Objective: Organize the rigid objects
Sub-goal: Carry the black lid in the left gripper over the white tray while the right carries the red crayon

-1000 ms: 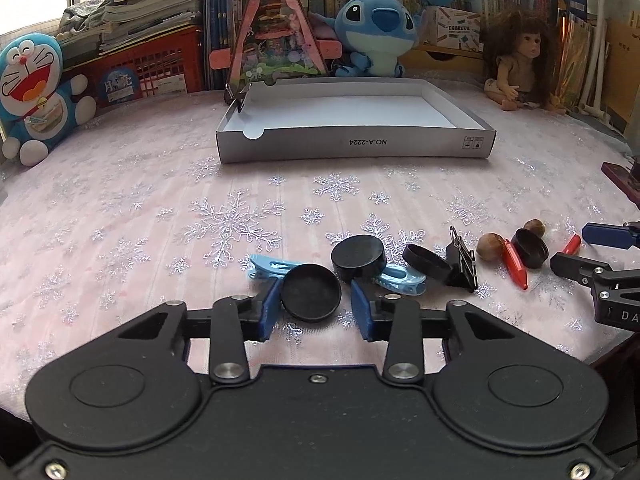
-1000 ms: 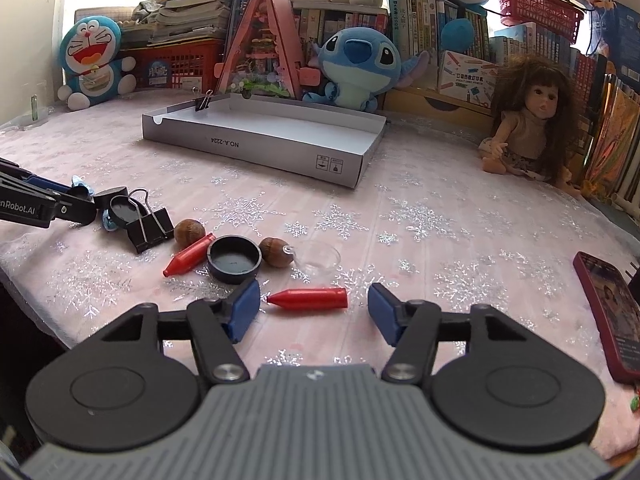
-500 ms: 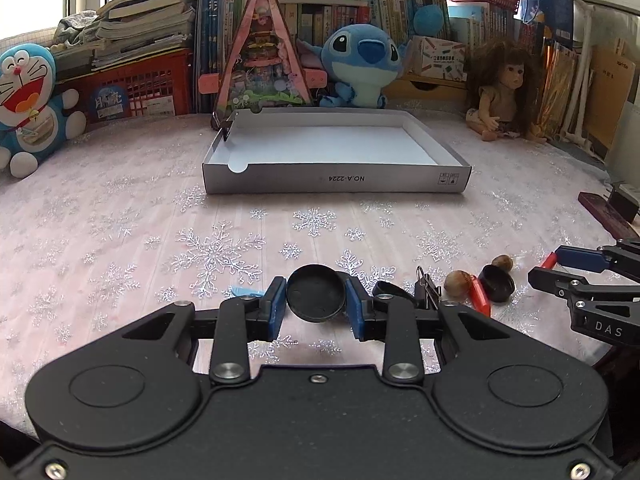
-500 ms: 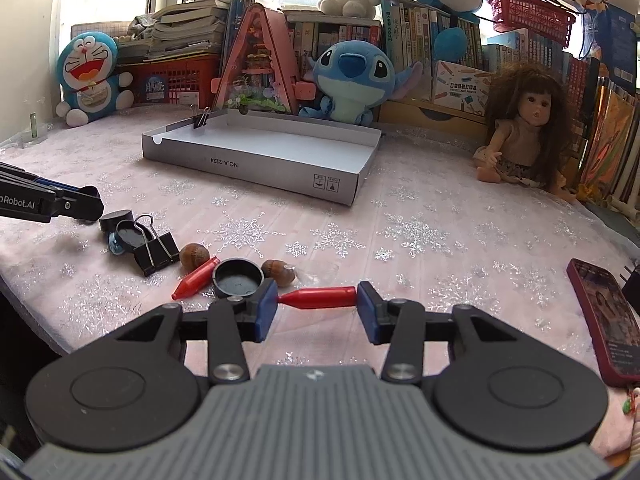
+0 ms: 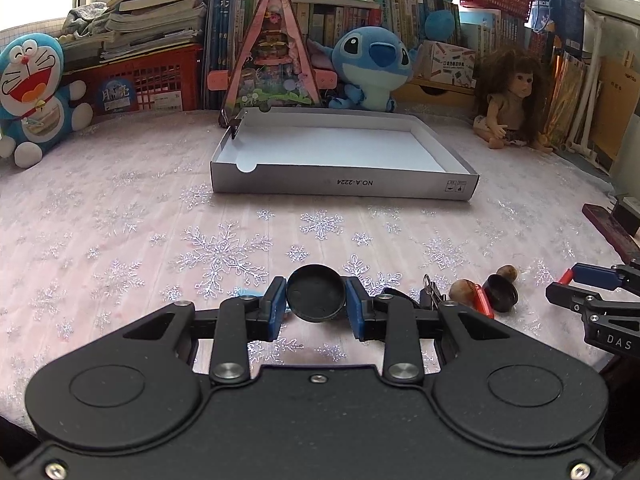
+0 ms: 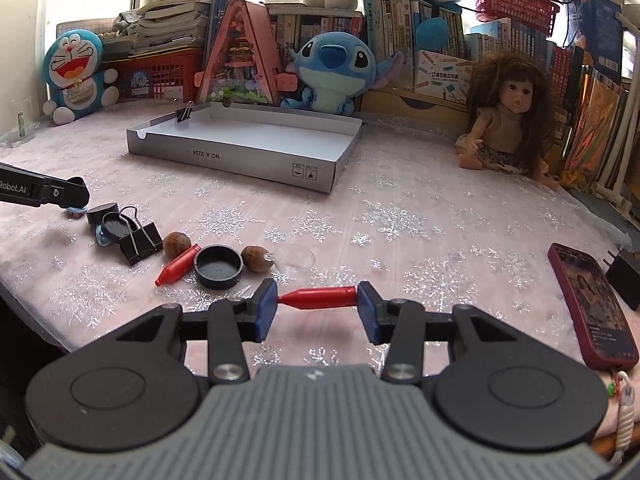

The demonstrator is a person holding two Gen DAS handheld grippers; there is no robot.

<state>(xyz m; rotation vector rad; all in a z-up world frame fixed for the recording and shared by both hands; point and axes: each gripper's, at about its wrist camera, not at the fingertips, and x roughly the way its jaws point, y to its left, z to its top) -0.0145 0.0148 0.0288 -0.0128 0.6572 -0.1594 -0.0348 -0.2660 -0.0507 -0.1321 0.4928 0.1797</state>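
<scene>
Already both grippers carry a piece each, ready for the trip to the tray.

Left gripper is clenched on a round black plastic cap, held just above the pink snowflake tablecloth; right gripper pinches a red bullet-shaped plastic piece end to end, its jaws having just been closing with the piece between them. The shallow grey cardboard tray sits well ahead, nothing inside it but a clip on its rim. I judge the pick step done; next, carry both over the near wall and release. More caps, nuts and a black binder clip wait on the cloth.
</scene>
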